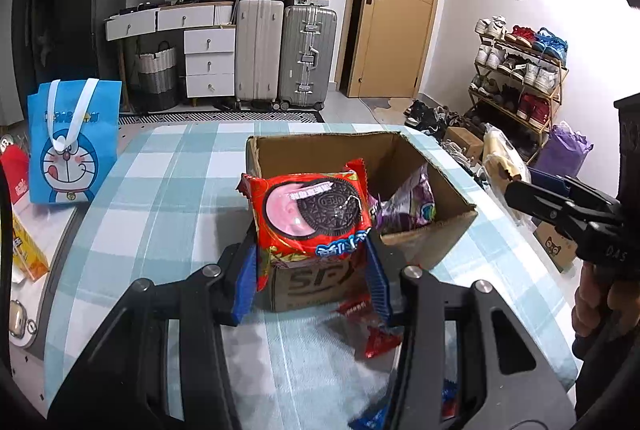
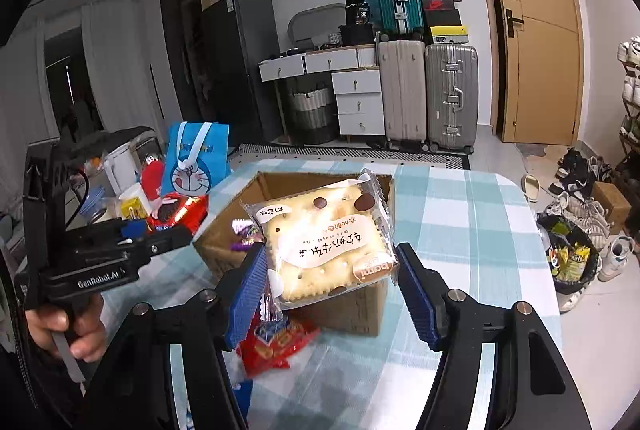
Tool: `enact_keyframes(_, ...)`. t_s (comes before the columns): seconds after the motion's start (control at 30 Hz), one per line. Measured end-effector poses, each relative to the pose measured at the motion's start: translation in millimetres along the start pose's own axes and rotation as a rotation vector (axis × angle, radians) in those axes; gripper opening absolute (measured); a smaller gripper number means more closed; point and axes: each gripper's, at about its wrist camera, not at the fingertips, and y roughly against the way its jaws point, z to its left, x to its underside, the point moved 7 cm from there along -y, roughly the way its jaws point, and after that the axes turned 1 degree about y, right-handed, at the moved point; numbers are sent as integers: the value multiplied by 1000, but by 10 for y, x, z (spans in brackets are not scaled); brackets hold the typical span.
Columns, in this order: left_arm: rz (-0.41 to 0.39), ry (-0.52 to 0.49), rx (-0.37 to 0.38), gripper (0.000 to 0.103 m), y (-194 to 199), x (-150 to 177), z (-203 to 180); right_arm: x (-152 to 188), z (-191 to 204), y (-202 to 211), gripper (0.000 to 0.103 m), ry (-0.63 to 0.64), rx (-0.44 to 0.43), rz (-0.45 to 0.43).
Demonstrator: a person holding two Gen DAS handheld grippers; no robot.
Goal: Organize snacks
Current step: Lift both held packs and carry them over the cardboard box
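My left gripper (image 1: 312,270) is shut on a red Oreo packet (image 1: 312,213) and holds it above the near left corner of an open cardboard box (image 1: 432,242). A purple snack bag (image 1: 412,201) lies inside the box. My right gripper (image 2: 332,278) is shut on a pale cracker packet (image 2: 324,242) and holds it over the near side of the box (image 2: 360,310). The left gripper with the Oreo packet (image 2: 176,213) shows at the left of the right wrist view. A red snack packet (image 2: 272,342) lies on the table in front of the box.
The box stands on a table with a blue-and-white checked cloth (image 1: 160,197). A blue Doraemon bag (image 1: 72,141) stands at the table's far left, with a yellow carton (image 1: 28,250) nearby. Suitcases, drawers, a shoe rack (image 1: 520,77) and a bin (image 2: 572,262) stand beyond.
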Motion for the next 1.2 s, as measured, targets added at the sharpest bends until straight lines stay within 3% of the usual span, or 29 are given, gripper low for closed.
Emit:
enact_keyframes(0.6,29,-2,-16,43,-567,-286,-72,-352,-91,-412,65,-11,-30,0)
enact_keyframes(1.2,67,-4,-10,43,-973,-256,-20,-415,-148,-922,65,-18,-43,45)
